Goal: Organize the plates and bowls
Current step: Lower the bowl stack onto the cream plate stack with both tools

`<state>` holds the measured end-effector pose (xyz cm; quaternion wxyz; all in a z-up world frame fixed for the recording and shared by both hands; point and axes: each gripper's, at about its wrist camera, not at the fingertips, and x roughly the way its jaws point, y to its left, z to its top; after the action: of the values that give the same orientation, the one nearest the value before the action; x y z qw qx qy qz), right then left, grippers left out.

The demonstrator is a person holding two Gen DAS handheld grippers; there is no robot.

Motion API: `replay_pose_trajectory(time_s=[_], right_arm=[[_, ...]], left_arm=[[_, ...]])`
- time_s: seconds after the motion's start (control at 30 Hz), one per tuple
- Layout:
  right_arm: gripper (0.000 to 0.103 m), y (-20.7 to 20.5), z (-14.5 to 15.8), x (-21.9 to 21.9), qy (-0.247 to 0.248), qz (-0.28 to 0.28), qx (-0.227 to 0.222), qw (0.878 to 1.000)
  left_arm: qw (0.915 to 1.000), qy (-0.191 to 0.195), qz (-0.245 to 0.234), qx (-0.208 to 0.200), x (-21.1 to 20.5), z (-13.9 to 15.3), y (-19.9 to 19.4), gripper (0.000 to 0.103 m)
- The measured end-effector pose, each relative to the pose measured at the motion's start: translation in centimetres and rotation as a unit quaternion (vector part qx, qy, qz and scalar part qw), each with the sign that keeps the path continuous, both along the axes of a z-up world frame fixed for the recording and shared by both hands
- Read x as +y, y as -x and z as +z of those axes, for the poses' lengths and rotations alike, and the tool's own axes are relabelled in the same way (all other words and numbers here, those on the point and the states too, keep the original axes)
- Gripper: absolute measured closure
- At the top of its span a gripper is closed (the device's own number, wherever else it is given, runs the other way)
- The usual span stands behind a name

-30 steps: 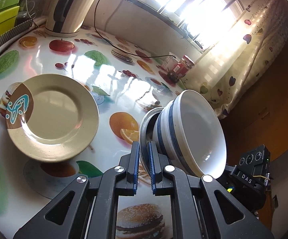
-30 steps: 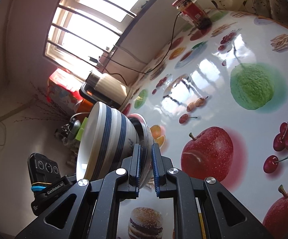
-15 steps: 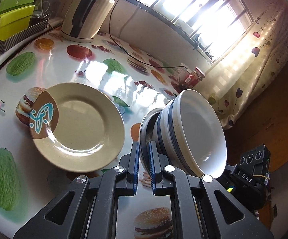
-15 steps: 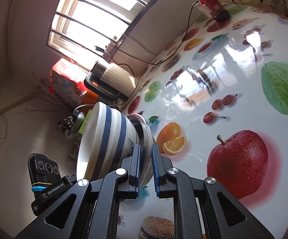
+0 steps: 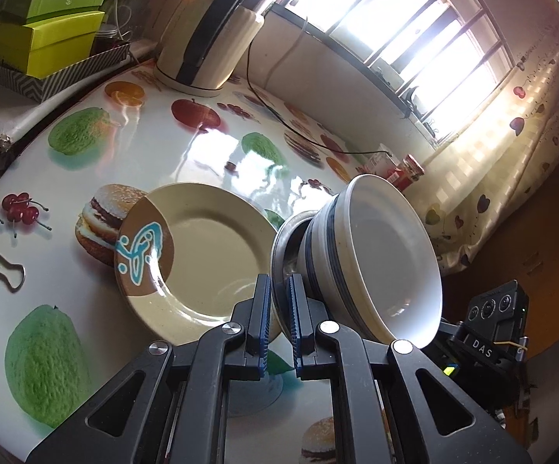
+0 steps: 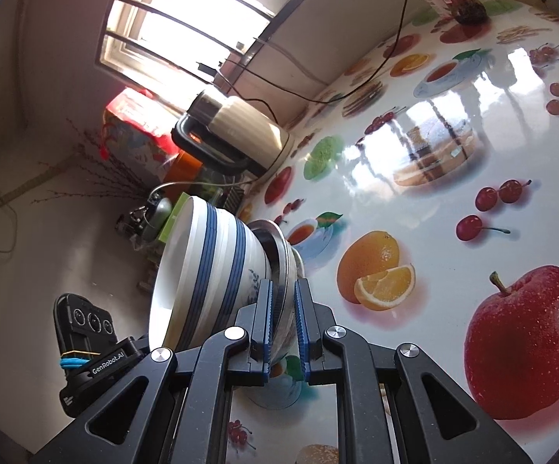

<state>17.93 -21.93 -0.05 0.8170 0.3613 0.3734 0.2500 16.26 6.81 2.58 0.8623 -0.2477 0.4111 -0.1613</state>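
Left gripper (image 5: 278, 309) and right gripper (image 6: 282, 313) each pinch opposite rim edges of a metal plate (image 5: 284, 243) carrying stacked blue-striped bowls (image 5: 376, 255), held tilted above the fruit-print tablecloth (image 5: 209, 147), just beside the beige plate (image 5: 198, 255).

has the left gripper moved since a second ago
Yes. In the left wrist view the left gripper, jaws shut on the metal plate under the striped bowl, has closed in on the beige plate lying on the table.
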Motion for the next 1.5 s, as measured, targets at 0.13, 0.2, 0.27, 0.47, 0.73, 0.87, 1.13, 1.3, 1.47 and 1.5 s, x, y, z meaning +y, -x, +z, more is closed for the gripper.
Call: replay_pose_trajectory(time_s=[0.13, 0.2, 0.27, 0.47, 0.73, 0.87, 1.13, 1.3, 1.47, 1.5], right_arm=[[0.091, -0.8, -0.1, 1.0, 0.000, 0.011, 0.002, 1.000], [0.091, -1.2, -0.1, 1.6, 0.002, 0.017, 0.003, 1.000], [0.091, -1.5, -0.2, 2.1, 0.002, 0.020, 0.005, 1.000], [0.091, -2.7, -0.5, 3.3, 0.006, 0.031, 0.010, 0.999], [0.091, -4.0, -1.1, 4.9, 0.015, 0.046, 0.018, 0.999], [0.091, -4.6, -1.3, 5.6, 0.014, 0.051, 0.022, 0.998], [0.091, -5.5, -1.5, 6.7, 0.023, 0.058, 0.026, 0.998], [0.091, -6.0, -1.8, 7.3, 0.025, 0.063, 0.030, 0.997], [0.091, -6.3, -1.7, 7.5, 0.026, 0.064, 0.029, 0.997], [0.090, -6.3, -1.7, 7.5, 0.027, 0.064, 0.028, 0.997]], left_arm=[[0.9999, -0.002, 0.012, 0.001, 1.0, -0.1, -0.2, 0.094], [0.9998, -0.003, 0.017, 0.002, 1.4, -0.2, -0.3, 0.094], [0.9998, -0.002, 0.020, 0.005, 1.9, -0.4, -0.4, 0.094], [0.9993, 0.001, 0.035, 0.012, 3.2, -0.9, -0.7, 0.094], [0.9985, -0.009, 0.049, 0.021, 4.2, -1.5, -1.0, 0.094], [0.9982, -0.008, 0.055, 0.024, 4.7, -1.8, -1.2, 0.094], [0.9976, -0.008, 0.063, 0.028, 5.7, -2.1, -1.5, 0.094], [0.9975, -0.008, 0.065, 0.026, 6.0, -2.0, -1.4, 0.095], [0.9975, -0.008, 0.065, 0.024, 6.1, -2.1, -1.5, 0.094], [0.9974, -0.009, 0.066, 0.025, 6.1, -2.1, -1.5, 0.094]])
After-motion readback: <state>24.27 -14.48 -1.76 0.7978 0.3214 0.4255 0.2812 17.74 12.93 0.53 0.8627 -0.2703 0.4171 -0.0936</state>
